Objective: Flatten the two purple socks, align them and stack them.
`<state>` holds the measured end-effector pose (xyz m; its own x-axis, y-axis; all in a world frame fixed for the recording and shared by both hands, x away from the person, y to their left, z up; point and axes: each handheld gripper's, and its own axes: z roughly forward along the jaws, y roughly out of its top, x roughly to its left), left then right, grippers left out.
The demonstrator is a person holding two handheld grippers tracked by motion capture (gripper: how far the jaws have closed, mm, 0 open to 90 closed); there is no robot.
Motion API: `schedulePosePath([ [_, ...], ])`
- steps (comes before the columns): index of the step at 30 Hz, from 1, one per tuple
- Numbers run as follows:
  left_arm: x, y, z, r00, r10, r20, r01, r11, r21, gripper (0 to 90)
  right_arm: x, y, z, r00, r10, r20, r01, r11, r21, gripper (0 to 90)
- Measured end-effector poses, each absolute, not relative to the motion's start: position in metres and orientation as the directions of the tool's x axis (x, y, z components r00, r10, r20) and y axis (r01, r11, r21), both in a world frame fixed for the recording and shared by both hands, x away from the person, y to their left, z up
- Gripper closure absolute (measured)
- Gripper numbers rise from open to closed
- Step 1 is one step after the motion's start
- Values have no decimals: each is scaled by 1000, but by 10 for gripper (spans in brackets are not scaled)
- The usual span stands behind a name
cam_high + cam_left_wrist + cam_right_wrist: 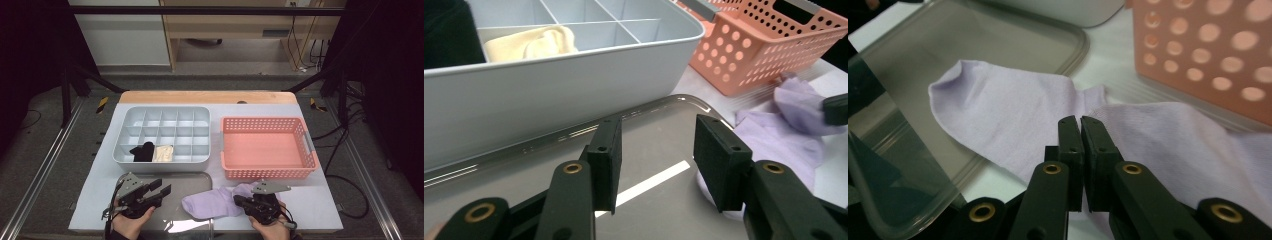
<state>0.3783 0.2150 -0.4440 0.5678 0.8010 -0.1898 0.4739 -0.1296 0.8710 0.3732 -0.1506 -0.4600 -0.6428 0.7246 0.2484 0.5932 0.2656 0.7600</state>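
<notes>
Lilac sock (pixel 212 202) lies on the near table edge, long axis left to right, between your hands. Your right gripper (pixel 1080 124), jaws pressed together, is at its right end; your left gripper (pixel 659 160), jaws spread, waits left over the clear lid (pixel 644 145).

So there's a table (pixel 320 205) with a whitish top and a wooden far edge. Far left sits a grey divided organizer (pixel 161 134), far right a pink basket (pixel 267 147). Near side has a clear lid (pixel 190 181) and a lilac sock (pixel 212 202).
</notes>
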Motion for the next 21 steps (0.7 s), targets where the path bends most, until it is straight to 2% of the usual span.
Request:
schedulePosePath([
  [8,376,207,-438,585,789,-186,458,-133,879,552,376,-156,-458,-648,732,212,538,241,808,736],
  [15,375,195,-433,605,777,-175,456,-159,876,578,378,-190,-445,-562,808,174,512,175,841,693],
  [21,376,176,-422,632,758,-160,437,-179,881,594,381,-210,-443,-509,849,138,516,174,838,662],
])
